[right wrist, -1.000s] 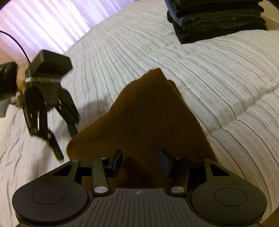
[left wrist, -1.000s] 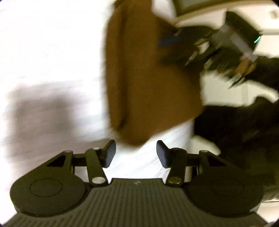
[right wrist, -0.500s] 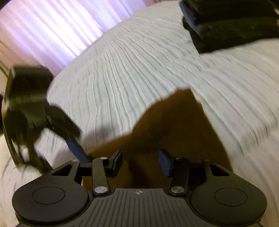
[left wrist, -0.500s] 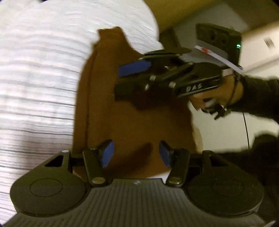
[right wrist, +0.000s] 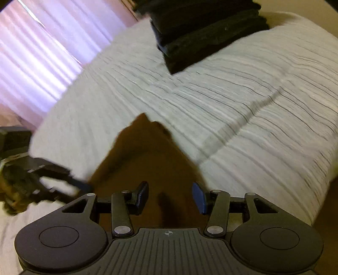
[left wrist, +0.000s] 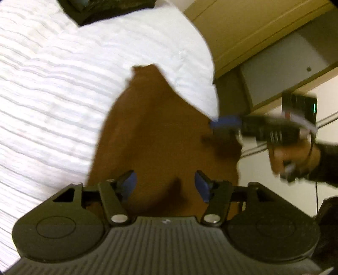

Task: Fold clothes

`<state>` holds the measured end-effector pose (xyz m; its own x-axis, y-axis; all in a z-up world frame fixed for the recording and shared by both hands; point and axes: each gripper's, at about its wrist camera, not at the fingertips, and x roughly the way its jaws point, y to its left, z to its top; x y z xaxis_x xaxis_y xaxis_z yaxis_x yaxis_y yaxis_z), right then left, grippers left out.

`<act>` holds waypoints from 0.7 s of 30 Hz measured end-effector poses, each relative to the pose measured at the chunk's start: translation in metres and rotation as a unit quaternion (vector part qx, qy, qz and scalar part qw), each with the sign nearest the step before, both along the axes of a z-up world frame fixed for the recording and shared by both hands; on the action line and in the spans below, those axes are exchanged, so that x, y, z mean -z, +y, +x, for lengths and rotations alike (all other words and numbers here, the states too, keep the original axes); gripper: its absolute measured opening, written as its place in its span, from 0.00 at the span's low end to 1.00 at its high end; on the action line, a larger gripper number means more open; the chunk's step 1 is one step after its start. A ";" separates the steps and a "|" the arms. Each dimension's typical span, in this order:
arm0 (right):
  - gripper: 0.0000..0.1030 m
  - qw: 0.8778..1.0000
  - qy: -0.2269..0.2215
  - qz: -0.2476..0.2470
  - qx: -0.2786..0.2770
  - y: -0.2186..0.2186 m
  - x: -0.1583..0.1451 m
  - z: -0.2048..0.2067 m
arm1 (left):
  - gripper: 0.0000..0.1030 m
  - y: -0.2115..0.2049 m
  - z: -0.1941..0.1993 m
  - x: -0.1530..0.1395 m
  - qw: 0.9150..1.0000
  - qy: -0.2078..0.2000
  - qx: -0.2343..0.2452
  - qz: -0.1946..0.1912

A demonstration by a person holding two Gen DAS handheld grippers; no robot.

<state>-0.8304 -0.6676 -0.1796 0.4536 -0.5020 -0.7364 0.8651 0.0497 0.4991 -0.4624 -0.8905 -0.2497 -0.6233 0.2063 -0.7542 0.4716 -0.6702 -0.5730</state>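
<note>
A folded brown garment (left wrist: 160, 135) lies on the white striped bedspread (left wrist: 52, 95) near the bed's edge; it also shows in the right wrist view (right wrist: 152, 160). My left gripper (left wrist: 164, 186) is open and empty, just over the garment's near edge. My right gripper (right wrist: 170, 196) is open and empty over the garment's other near edge. The right gripper also shows in the left wrist view (left wrist: 226, 129), at the garment's right corner. The left gripper shows blurred in the right wrist view (right wrist: 63, 182), at the garment's left corner.
A stack of folded dark clothes (right wrist: 202, 31) sits at the far side of the bed (right wrist: 253, 105); it also shows in the left wrist view (left wrist: 105, 8). A bright curtained window (right wrist: 42, 52) is at the left. A wall and cabinet (left wrist: 264, 52) stand beyond the bed's edge.
Both grippers have dropped closer to the garment's near corners. The right gripper has pulled back from over the garment's middle to its right corner. Both stay open.
</note>
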 end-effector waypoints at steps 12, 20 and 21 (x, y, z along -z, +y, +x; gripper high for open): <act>0.48 0.997 0.004 0.073 -0.027 0.039 0.011 -0.022 | 0.62 0.057 -0.007 -0.020 0.982 -0.127 -0.132 -0.054; 0.98 0.993 0.074 0.089 0.011 0.063 -0.020 -0.045 | 0.72 0.110 0.008 -0.055 0.965 -0.166 -0.177 -0.104; 0.99 0.993 0.078 0.082 0.016 0.069 -0.026 -0.043 | 0.75 0.116 0.010 -0.062 0.964 -0.164 -0.173 -0.117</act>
